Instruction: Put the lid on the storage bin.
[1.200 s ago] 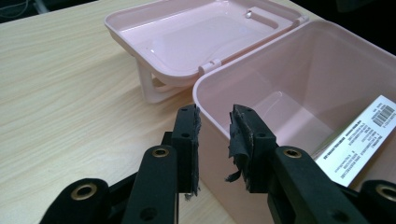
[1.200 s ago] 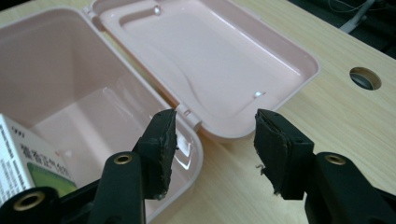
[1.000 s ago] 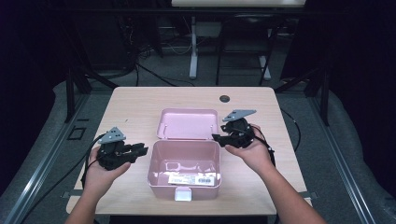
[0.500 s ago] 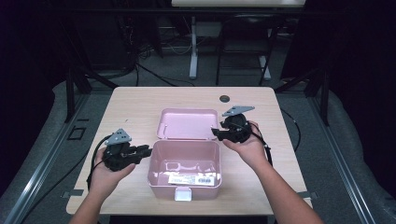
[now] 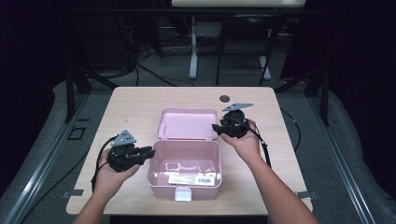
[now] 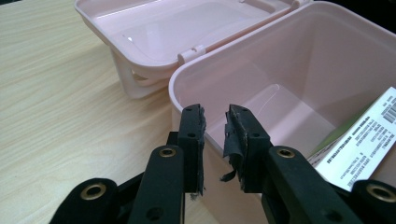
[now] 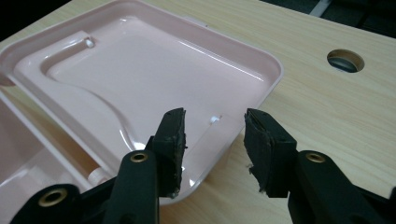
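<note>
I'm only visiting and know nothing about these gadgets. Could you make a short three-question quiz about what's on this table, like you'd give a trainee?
1. True or false: the pink box stands with its lid shut.
2. The left gripper has its fingers on either side of which part? A) the box's near wall rim B) the lid's handle C) the label
3. What lies inside the box?

Key:
1. False. The lid is swung back flat on the table.
2. A. The rim runs between the fingers; whether the pads press on it yet is unclear. The right gripper straddles the lid's edge with a gap, having just been closing.
3. A white printed label with a barcode.
</note>
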Tool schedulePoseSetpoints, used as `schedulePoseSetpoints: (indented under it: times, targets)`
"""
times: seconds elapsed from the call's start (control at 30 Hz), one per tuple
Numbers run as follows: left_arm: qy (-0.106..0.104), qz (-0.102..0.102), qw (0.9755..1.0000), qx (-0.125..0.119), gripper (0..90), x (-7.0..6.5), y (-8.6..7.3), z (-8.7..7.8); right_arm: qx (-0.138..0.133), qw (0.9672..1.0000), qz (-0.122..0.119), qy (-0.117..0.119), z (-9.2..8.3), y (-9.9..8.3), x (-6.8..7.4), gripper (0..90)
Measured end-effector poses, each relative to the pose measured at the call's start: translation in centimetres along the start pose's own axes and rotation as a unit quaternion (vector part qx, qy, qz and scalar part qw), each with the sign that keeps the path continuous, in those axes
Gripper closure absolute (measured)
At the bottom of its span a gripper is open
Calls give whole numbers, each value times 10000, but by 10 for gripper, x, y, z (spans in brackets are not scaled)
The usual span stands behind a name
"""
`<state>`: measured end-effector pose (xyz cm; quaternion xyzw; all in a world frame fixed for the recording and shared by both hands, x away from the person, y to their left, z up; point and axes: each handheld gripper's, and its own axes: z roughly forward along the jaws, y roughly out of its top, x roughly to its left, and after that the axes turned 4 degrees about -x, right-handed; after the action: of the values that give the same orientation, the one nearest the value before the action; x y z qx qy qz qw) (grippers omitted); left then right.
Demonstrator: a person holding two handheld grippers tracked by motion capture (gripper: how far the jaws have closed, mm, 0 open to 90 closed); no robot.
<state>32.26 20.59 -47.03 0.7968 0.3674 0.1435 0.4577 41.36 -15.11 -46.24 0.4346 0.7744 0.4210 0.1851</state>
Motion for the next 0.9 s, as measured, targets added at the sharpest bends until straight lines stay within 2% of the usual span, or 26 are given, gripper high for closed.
schedulePoseSetpoints:
  times: [0.07,0.37,0.6,0.8,0.9]
  targets:
    - [15,24,10000,49,762,0,0,0,-22,9999,103,-18,3,0,-2,584]
    - [-43,28,10000,-11,783,2,-2,0,-18,9990,371,-245,17,3,-12,594]
    - [-11,33,10000,-14,785,1,-2,0,0,9974,572,-433,31,0,-21,603]
    - [-30,23,10000,-13,786,1,-2,0,10,9955,808,-485,39,1,-25,604]
    - [-31,21,10000,-17,786,1,-2,0,12,9950,851,-518,43,0,-26,604]
